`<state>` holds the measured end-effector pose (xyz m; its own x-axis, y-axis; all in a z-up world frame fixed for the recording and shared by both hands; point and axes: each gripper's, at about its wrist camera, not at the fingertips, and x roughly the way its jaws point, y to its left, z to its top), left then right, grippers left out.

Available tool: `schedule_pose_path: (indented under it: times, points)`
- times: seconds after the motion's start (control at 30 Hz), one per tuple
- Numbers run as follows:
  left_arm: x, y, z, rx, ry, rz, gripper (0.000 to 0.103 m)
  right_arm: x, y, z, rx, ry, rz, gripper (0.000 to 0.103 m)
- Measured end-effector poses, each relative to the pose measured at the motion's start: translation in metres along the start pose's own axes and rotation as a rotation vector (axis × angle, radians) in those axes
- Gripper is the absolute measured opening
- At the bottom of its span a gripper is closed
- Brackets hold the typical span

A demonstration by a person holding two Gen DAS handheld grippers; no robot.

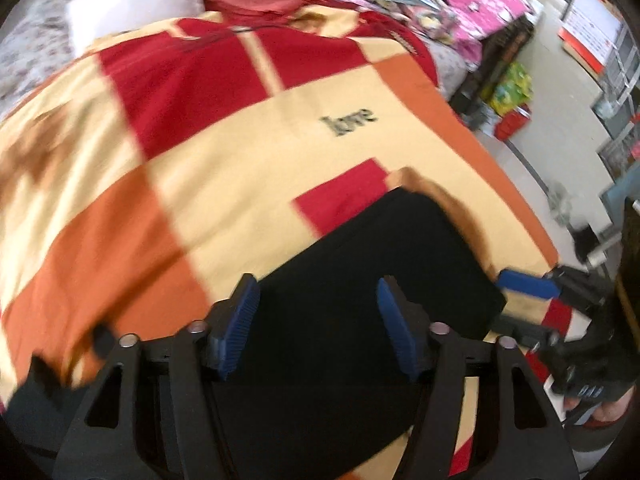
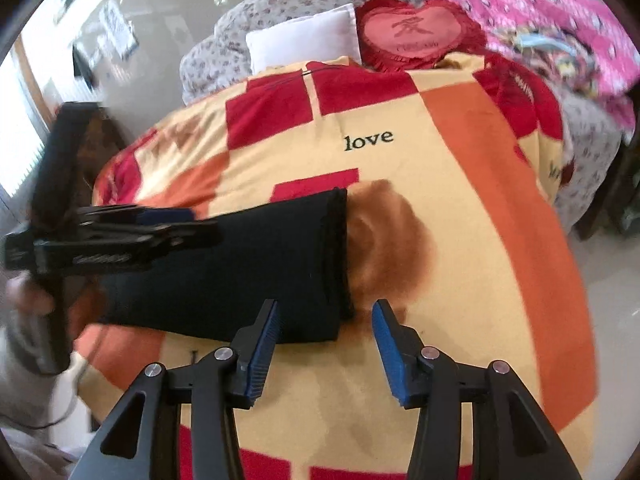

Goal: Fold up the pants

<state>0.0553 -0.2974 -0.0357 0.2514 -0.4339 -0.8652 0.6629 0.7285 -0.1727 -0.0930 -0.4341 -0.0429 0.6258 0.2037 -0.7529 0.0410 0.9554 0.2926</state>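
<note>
While folded, black pants lie crosswise, hem rightward

Left gripper and right gripper, jaws seemingly spread.

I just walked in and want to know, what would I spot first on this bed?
The checked blanket in red, orange and cream, with the word "love" stitched near its middle. On it lie black pants, already folded into a neat block, with the open left gripper over them and the open right gripper beside their edge. Behind, a red heart pillow leans against a white pillow.
</note>
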Motion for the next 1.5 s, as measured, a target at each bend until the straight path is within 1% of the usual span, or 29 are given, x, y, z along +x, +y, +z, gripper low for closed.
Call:
schedule_pose_path:
  times: [0.03,0.13,0.23,0.3,0.4,0.43,0.53,0.63,0.67,0.7,0.73,0.77,0.8,0.83,0.87,0.93,0.97,1.0,1.07,1.17,1.23,1.3,1.33,1.4,1.5]
  points:
    - [0.006,-0.003,0.008,0.014,0.01,-0.017,0.064,0.001,-0.003,-0.001,0.013,0.0,0.011,0.047]
    - [0.02,-0.013,0.019,0.069,0.032,-0.023,0.064,0.009,-0.005,-0.005,0.029,0.005,0.03,0.048]
    - [0.034,-0.024,0.028,0.143,0.052,0.0,0.064,0.013,-0.002,-0.006,0.029,-0.019,0.061,0.051]
    - [0.039,-0.026,0.033,0.162,0.054,-0.004,0.065,0.016,0.002,-0.005,0.018,-0.028,0.073,0.054]
    - [0.044,-0.025,0.043,0.164,0.061,-0.056,0.067,0.018,0.004,-0.004,0.007,-0.044,0.086,0.057]
    - [0.047,-0.025,0.046,0.169,0.07,-0.072,0.071,0.019,0.002,-0.003,0.017,-0.05,0.101,0.058]
    - [0.051,-0.027,0.05,0.203,0.051,-0.088,0.078,0.02,-0.002,-0.002,0.049,-0.068,0.143,0.059]
    - [0.052,-0.031,0.051,0.238,0.044,-0.141,0.078,0.024,-0.005,-0.001,0.081,-0.088,0.187,0.06]
    - [0.052,-0.033,0.052,0.247,0.041,-0.148,0.077,0.025,-0.007,-0.001,0.104,-0.096,0.208,0.06]
    - [0.052,-0.037,0.051,0.269,0.033,-0.16,0.064,0.027,-0.009,0.0,0.13,-0.098,0.234,0.06]
    - [0.049,-0.042,0.047,0.288,0.027,-0.174,0.046,0.028,-0.01,0.001,0.149,-0.095,0.257,0.057]
    - [0.049,-0.044,0.046,0.294,0.027,-0.191,0.038,0.031,-0.009,0.003,0.156,-0.089,0.27,0.046]
    - [0.048,-0.046,0.045,0.295,0.027,-0.2,0.035,0.034,-0.007,0.004,0.155,-0.076,0.275,0.04]
    - [0.046,-0.047,0.043,0.304,0.017,-0.192,0.026,0.037,-0.005,0.005,0.149,-0.067,0.268,0.03]
    - [0.044,-0.046,0.042,0.304,0.015,-0.202,0.023,0.039,-0.002,0.006,0.143,-0.065,0.261,0.027]
    - [0.036,-0.04,0.04,0.283,0.002,-0.213,0.017,0.041,0.002,0.008,0.138,-0.069,0.27,0.025]
    - [0.031,-0.04,0.041,0.274,-0.007,-0.221,0.017,0.039,0.004,0.01,0.14,-0.079,0.274,0.024]
    - [0.018,-0.035,0.04,0.26,-0.028,-0.236,0.016,0.036,0.006,0.012,0.139,-0.088,0.284,0.024]
    - [-0.005,-0.027,0.04,0.243,-0.066,-0.238,0.016,0.026,0.017,0.019,0.121,-0.109,0.307,0.023]
    - [-0.058,-0.002,0.038,0.182,-0.158,-0.231,0.016,0.009,0.044,0.033,0.045,-0.138,0.332,0.023]
    - [-0.089,0.02,0.025,0.142,-0.2,-0.199,0.016,0.0,0.066,0.042,-0.007,-0.155,0.362,0.023]
    - [-0.112,0.041,0.014,0.106,-0.233,-0.164,0.016,-0.005,0.095,0.051,-0.065,-0.159,0.402,0.023]
    - [-0.125,0.057,0.003,0.066,-0.242,-0.142,0.016,-0.005,0.107,0.052,-0.09,-0.153,0.417,0.023]
    - [-0.142,0.086,-0.022,-0.004,-0.245,-0.104,0.016,0.003,0.137,0.052,-0.142,-0.123,0.466,0.023]
    - [-0.149,0.123,-0.062,-0.104,-0.223,-0.03,0.016,0.031,0.181,0.042,-0.22,-0.036,0.523,0.023]
